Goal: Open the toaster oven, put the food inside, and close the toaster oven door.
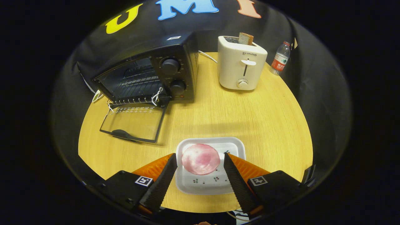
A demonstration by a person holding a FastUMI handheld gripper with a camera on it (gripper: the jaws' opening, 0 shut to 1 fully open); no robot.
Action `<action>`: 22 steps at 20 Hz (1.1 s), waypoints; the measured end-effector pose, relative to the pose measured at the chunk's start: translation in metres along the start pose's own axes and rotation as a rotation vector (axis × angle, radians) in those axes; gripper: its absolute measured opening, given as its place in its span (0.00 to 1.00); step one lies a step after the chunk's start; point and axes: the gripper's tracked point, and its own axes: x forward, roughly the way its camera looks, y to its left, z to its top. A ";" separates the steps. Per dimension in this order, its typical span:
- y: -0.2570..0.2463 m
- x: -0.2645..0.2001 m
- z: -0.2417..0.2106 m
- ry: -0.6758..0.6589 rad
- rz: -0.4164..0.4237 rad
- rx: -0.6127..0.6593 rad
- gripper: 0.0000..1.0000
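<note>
Gripper view, one moment, contents as follows.

Gripper (200, 159): lower centre of the frame, jaws spread wide and holding nothing, one finger on each side of the plate.

Plate (232, 145): white, square with rounded corners, on the wooden table (250, 115) at lower centre. Contents: one round pink slice of meat (200, 158), lying flat between the fingertips, plus small printed specks on the plate's near part.

Toaster oven (184, 56): black, upper left of the frame, well beyond the plate. Glass door (134, 123) already dropped flat onto the table, handle at its near edge. Contents: a wire rack (131, 86); no food visible inside.

Toaster (240, 65): cream, upper centre-right. Contents: one slice of bread (245, 38) standing in a slot.

Water bottle (280, 59): upper right, beside the toaster; level inside cannot be told.

Status, as judged: opening is done; loading and closing remain.

Risks, as judged:
- The slice is thin and lies flush, so the fingers may scrape over it or tear it instead of lifting it.
- Closing on the plate's rim instead could tip the plate and slide the slice off.
- A limp slice may droop and snag on the lowered door or the rack's front wires.
- The open door lies across the approach and could be knocked.
</note>
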 end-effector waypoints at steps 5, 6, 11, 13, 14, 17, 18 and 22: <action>-0.047 0.012 -0.002 0.044 0.005 -0.009 0.97; -0.056 0.016 -0.006 0.055 0.006 -0.012 0.97; -0.083 0.025 -0.018 0.096 0.026 -0.018 0.97; -0.085 0.030 -0.025 0.116 0.039 -0.021 0.97; -0.086 0.032 -0.030 0.133 0.041 -0.021 0.97; -0.082 0.036 -0.043 0.171 0.045 -0.025 0.96; -0.085 0.038 -0.047 0.176 0.025 -0.041 0.96; -0.075 0.039 -0.049 0.173 0.007 -0.079 0.91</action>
